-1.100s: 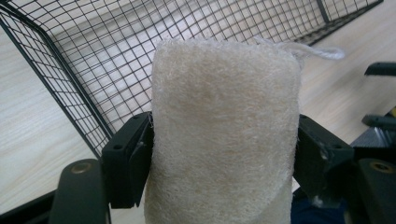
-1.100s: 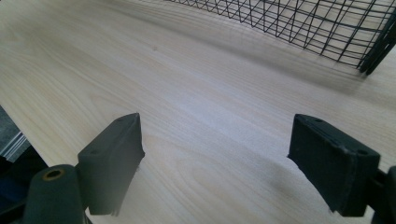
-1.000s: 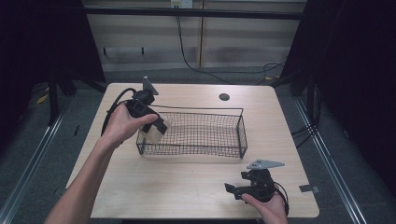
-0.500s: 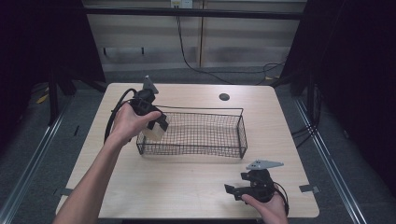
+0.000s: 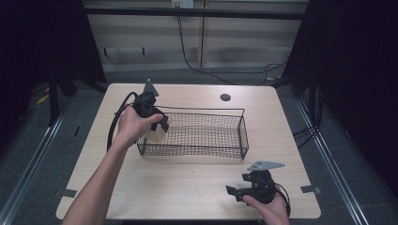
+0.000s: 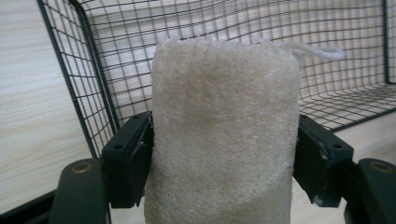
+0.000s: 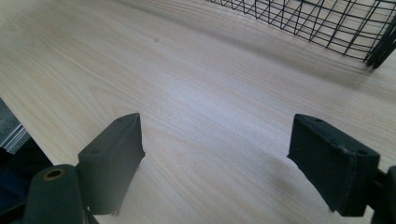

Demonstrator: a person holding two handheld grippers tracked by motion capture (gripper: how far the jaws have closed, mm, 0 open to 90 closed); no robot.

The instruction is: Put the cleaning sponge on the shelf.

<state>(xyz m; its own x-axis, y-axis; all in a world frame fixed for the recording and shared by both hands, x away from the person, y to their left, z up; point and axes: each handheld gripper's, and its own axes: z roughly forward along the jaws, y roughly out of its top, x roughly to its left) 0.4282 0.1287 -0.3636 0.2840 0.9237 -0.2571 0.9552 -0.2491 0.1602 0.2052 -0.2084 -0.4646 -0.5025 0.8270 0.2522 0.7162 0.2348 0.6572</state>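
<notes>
Left gripper view: we see left claw [image 6: 224,154] pinching a loofah roll [image 6: 224,130] at the wire basket [image 5: 206,136] left end; right claw [image 7: 229,154] spread, empty, low over counter [image 5: 187,183].

Left gripper [image 5: 157,125] — carrying the pale fibrous loofah cylinder [image 6: 224,135] — has shifted slightly nearer the black wire mesh basket [image 5: 241,133], now at its left end wall.

Loofah sponge [image 6: 224,135] bottom cut off by frame edge
</notes>
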